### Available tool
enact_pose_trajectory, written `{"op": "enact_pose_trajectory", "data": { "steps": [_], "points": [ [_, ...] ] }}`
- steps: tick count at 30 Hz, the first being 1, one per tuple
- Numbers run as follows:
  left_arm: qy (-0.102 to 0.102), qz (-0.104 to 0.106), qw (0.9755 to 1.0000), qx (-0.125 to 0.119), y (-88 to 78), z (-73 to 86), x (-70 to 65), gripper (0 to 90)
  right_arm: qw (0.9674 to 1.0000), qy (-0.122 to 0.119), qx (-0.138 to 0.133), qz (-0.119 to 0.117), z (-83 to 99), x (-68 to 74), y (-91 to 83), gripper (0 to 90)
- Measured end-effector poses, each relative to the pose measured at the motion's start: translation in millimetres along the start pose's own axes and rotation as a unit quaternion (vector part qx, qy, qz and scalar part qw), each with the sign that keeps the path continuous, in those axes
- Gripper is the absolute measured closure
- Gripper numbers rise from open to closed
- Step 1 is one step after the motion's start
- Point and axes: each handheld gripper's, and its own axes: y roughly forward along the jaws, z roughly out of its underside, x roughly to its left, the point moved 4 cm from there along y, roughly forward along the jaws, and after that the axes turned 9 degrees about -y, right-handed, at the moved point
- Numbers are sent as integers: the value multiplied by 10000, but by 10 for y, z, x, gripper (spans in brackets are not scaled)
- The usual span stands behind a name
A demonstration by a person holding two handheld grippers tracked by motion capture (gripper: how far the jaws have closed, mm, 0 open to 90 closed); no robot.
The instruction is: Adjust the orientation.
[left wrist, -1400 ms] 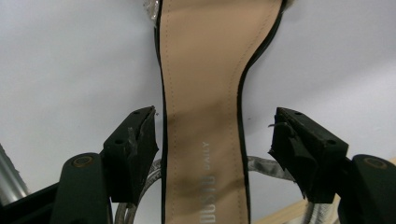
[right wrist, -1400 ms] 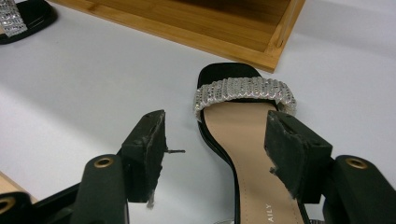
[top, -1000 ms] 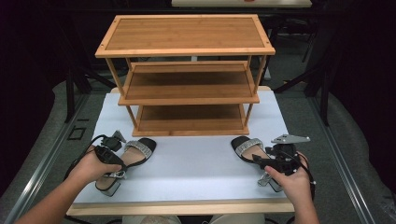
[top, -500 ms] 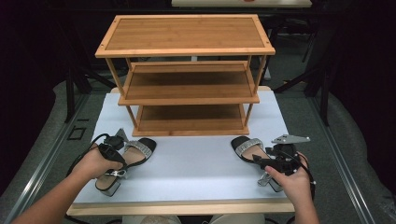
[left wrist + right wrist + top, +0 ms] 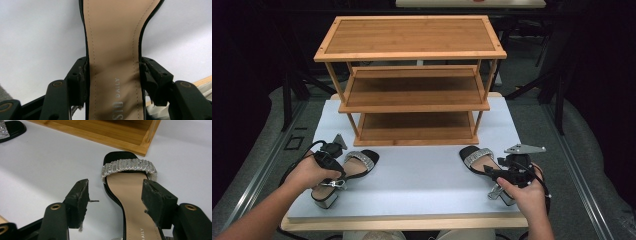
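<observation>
A black heeled sandal with a glittery strap (image 5: 358, 164) lies at the front left of the white board (image 5: 422, 172). My left gripper (image 5: 337, 172) (image 5: 113, 72) has just been closing, and both pads now press the edges of this sandal's tan insole (image 5: 115, 37) at its waist. A matching sandal (image 5: 476, 157) (image 5: 128, 185) lies at the front right. My right gripper (image 5: 493, 173) (image 5: 116, 192) hovers over its middle with jaws apart; the left pad (image 5: 80, 195) stands clear of the sole.
A three-tier bamboo rack (image 5: 412, 85) stands at the back of the board, its bottom shelf just beyond both sandals (image 5: 112, 132). The left sandal's toe (image 5: 10, 128) appears far off in the right gripper view. Bare board lies between the sandals.
The left gripper's jaws have closed onto the left sandal, and the left hand has settled slightly over it. The right hand and its sandal have not moved.
</observation>
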Motion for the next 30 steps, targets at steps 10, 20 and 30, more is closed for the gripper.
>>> {"op": "enact_pose_trajectory", "data": {
  "steps": [10,20,30],
  "points": [
    [61,72,9997,-226,-246,4,-52,429,10000,17,-21,53,1,-13,-9,387],
    [96,131,9986,-498,-228,-268,-272,429,10000,77,-57,17,-4,-10,-23,387],
    [-18,142,9966,-813,-106,-705,-686,429,9999,112,-104,35,10,-54,-40,389]
  ]
}}
